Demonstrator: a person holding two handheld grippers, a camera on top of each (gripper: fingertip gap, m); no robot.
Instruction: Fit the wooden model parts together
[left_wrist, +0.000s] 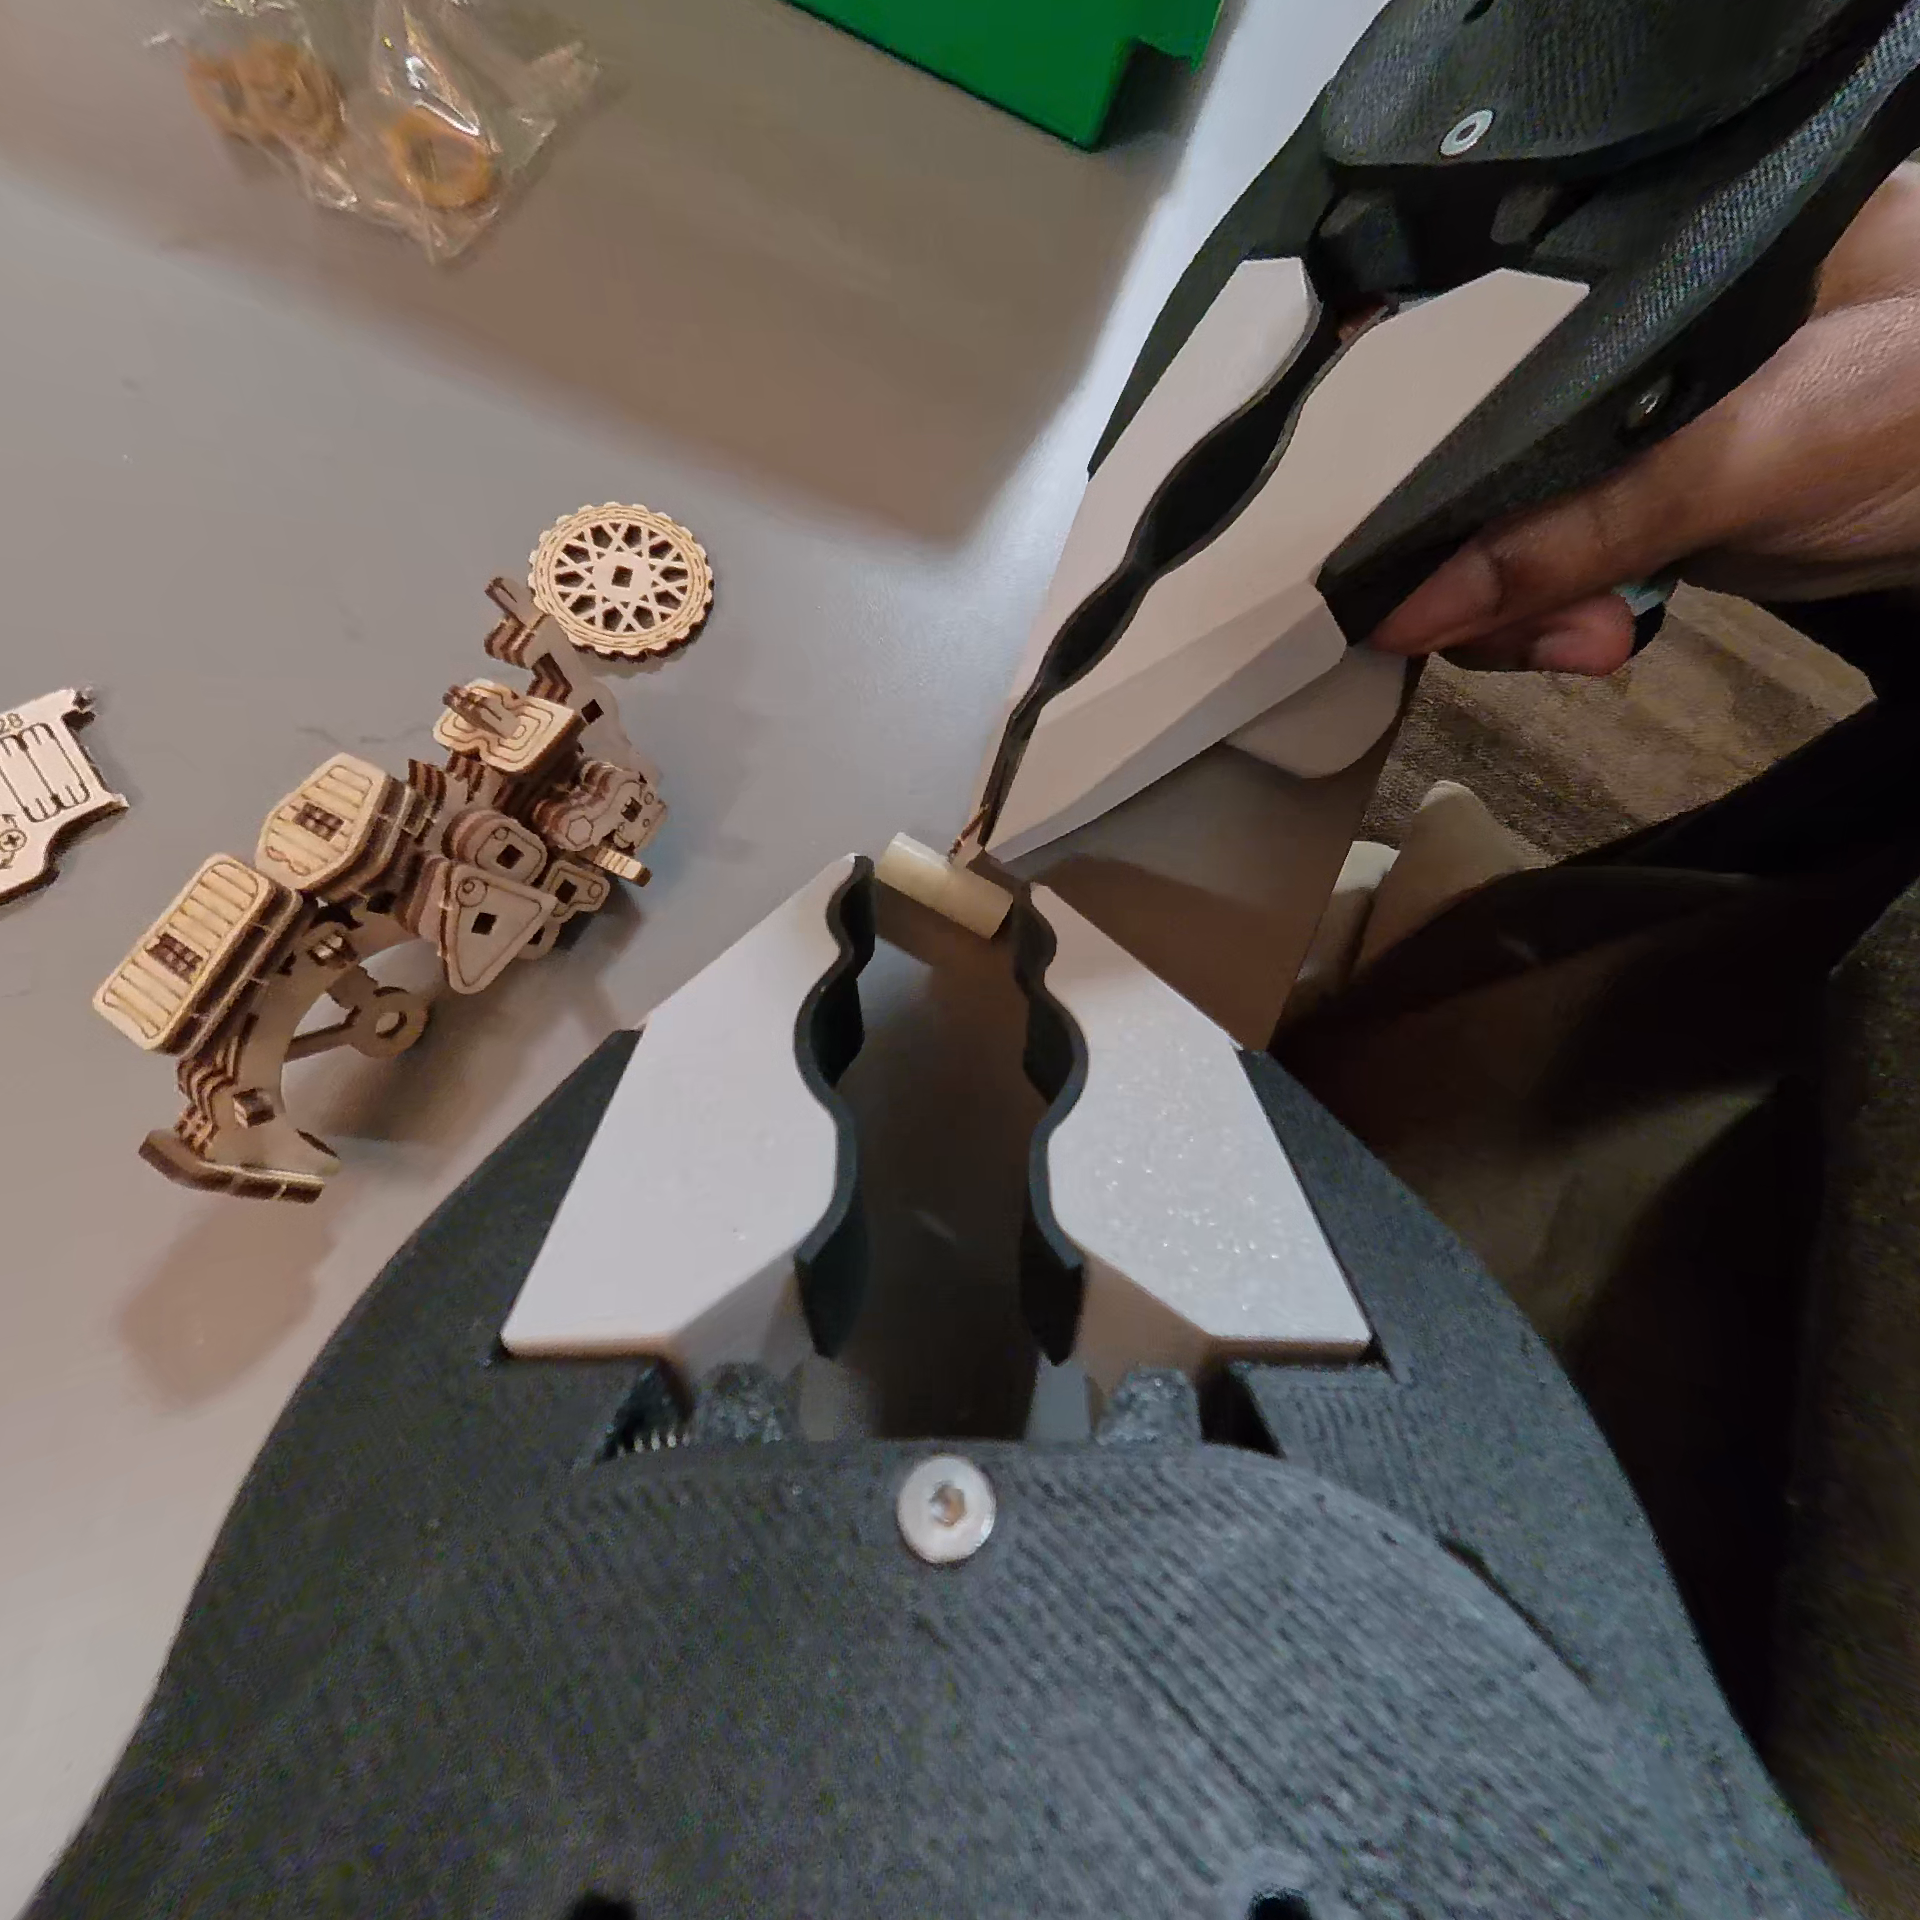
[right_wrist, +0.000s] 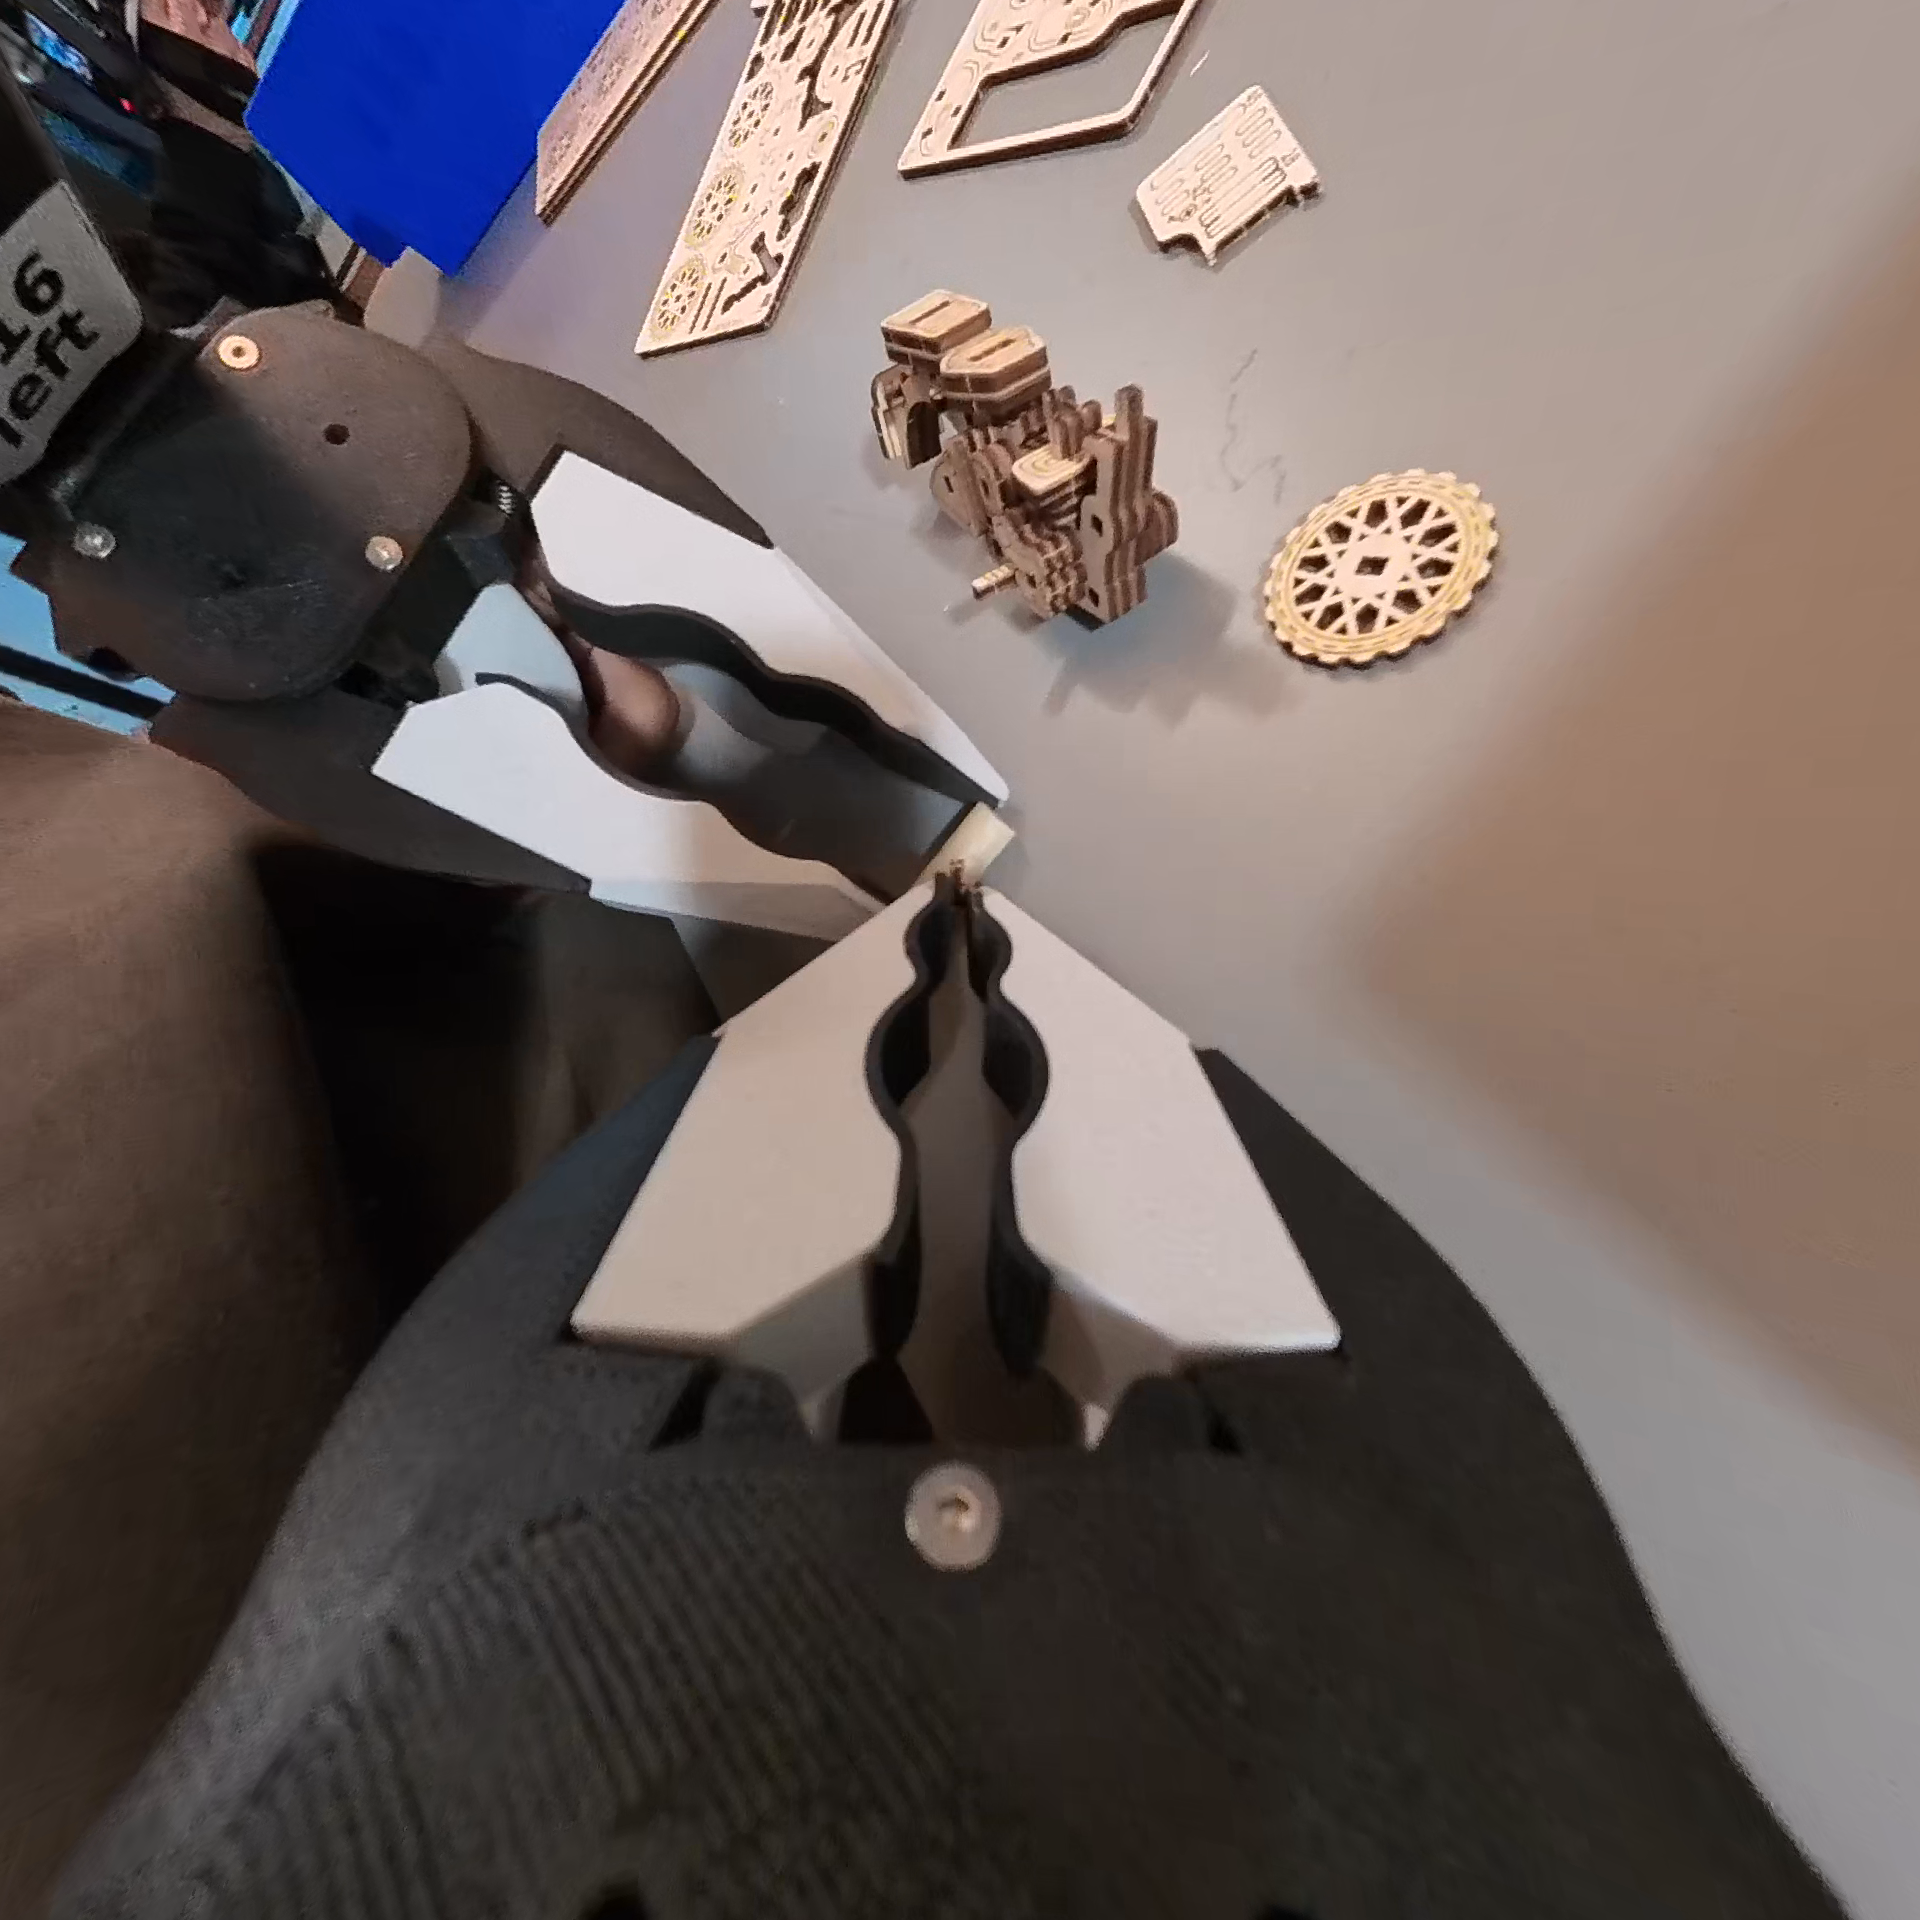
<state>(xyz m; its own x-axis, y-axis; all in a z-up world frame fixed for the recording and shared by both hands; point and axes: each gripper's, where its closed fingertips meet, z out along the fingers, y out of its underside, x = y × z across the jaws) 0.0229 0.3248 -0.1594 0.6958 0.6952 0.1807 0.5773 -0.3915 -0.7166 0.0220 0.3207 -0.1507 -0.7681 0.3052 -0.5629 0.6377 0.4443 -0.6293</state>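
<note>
My left gripper (left_wrist: 943, 896) is shut on a small cream peg (left_wrist: 940, 888), held across its fingertips above the table's near edge. My right gripper (left_wrist: 982, 831) comes in from the upper right, shut on a thin, small wooden part (left_wrist: 964, 844) whose tip touches the peg. In the right wrist view my right gripper (right_wrist: 958, 896) pinches that thin part (right_wrist: 961, 878) right at the peg (right_wrist: 985, 840), which the left gripper (right_wrist: 951, 852) holds. The part-built wooden model (left_wrist: 395, 894) stands on the grey table, also seen in the right wrist view (right_wrist: 1029, 488). A loose spoked wooden wheel (left_wrist: 623, 582) lies beside it.
Clear bags of wooden rings (left_wrist: 343, 114) and a green box (left_wrist: 1039, 52) lie at the far side. A cut-out sheet piece (left_wrist: 42, 790) lies left. Wooden part sheets (right_wrist: 748, 177), a small slotted panel (right_wrist: 1226, 177) and a blue box (right_wrist: 416, 114) lie beyond the model. A hand (left_wrist: 1662, 499) holds the right gripper. The grippers are tip to tip, or close to it. Both grippers' tips are roughly 8 centimeters from the loose spoked wooden wheel (left_wrist: 623, 582). It turns up in the right wrist view (right_wrist: 1362, 571) as well.
</note>
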